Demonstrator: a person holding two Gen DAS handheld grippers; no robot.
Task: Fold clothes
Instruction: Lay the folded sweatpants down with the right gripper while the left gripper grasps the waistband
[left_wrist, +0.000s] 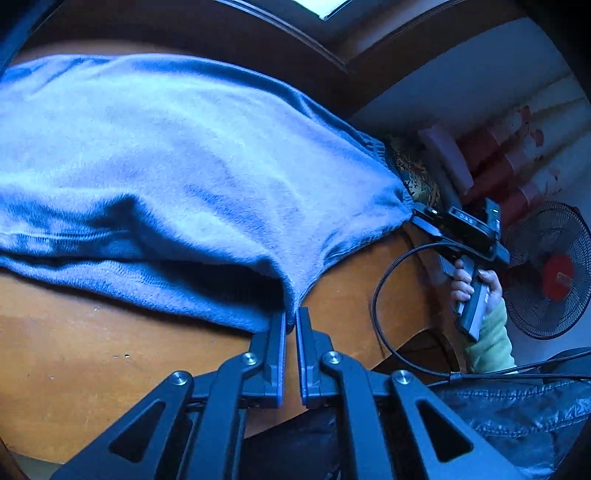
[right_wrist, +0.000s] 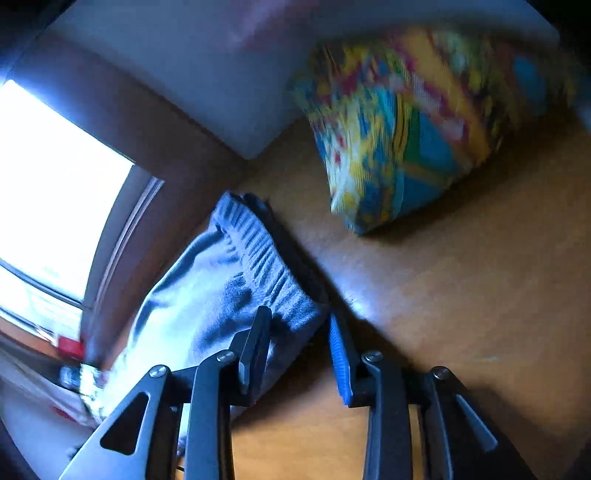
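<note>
Trousers (left_wrist: 177, 155) are pinched at a corner by the left gripper (left_wrist: 290, 321) over the table (left_wrist: 74, 369); the right gripper (right_wrist: 299, 332) is spread beside the waistband (right_wrist: 258, 254).

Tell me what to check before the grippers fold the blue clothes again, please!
1. Left gripper pinching the blue garment: ok, jaws shut on its edge.
2. Right gripper pinching the garment's ribbed corner: not ok, jaws apart, cloth between them but not clamped.
3. Garment spread flat on the wooden table: not ok, near edge lifted and wrinkled.
4. Colourful cushion clear of the garment: ok.
5. Garment's far side: cannot tell.
</note>
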